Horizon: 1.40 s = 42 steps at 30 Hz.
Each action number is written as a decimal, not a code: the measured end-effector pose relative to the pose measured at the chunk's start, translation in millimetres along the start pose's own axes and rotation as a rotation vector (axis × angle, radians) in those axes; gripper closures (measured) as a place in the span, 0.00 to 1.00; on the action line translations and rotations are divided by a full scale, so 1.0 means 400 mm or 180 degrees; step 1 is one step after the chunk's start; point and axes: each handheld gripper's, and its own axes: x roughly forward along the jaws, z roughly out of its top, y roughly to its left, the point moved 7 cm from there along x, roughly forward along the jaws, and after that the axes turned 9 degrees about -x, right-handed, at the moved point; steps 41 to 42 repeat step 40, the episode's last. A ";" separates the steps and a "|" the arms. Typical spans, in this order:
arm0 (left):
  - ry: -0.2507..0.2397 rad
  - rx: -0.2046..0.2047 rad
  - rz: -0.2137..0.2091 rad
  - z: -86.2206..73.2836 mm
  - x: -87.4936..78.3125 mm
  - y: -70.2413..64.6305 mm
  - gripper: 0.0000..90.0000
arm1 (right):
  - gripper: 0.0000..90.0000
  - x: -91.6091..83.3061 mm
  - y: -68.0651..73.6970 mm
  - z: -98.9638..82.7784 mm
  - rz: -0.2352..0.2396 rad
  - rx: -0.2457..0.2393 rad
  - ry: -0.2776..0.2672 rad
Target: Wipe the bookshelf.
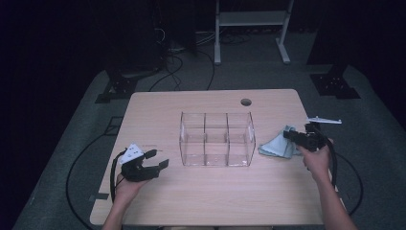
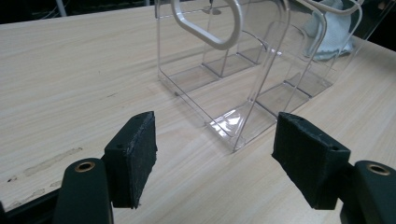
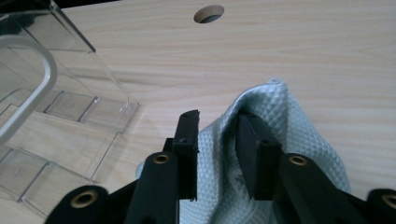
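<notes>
A clear plastic box (image 1: pixel 216 139) with several compartments stands in the middle of the wooden table (image 1: pixel 215 201). My left gripper (image 1: pixel 160 159) rests low at the box's left, open, with nothing between its jaws. In the left gripper view the left gripper (image 2: pixel 212 154) faces the box (image 2: pixel 224 70) a short way off. A pale blue-grey cloth (image 1: pixel 277 146) lies crumpled to the right of the box. My right gripper (image 1: pixel 289 134) is on the cloth. In the right gripper view the right gripper (image 3: pixel 217 140) pinches a raised fold of the cloth (image 3: pixel 299 135).
A round cable hole (image 1: pixel 246 102) sits near the table's far edge, also seen as the hole (image 3: pixel 208 14) beyond the cloth. A white curved loop (image 2: pixel 205 32) shows at the box's top. Cables trail off both table sides; a white frame (image 1: pixel 251 28) stands on the floor behind.
</notes>
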 end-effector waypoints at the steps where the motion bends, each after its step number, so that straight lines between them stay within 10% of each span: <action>1: -0.0001 -0.0005 0.0002 0.000 0.000 0.001 0.33 | 0.74 -0.001 -0.003 0.004 -0.0006 -0.0015 -0.0008; 42: 0.0027 -0.0034 0.0122 -0.028 0.002 0.022 0.15 | 0.44 -0.138 0.111 -0.199 0.0611 -0.0076 -0.0301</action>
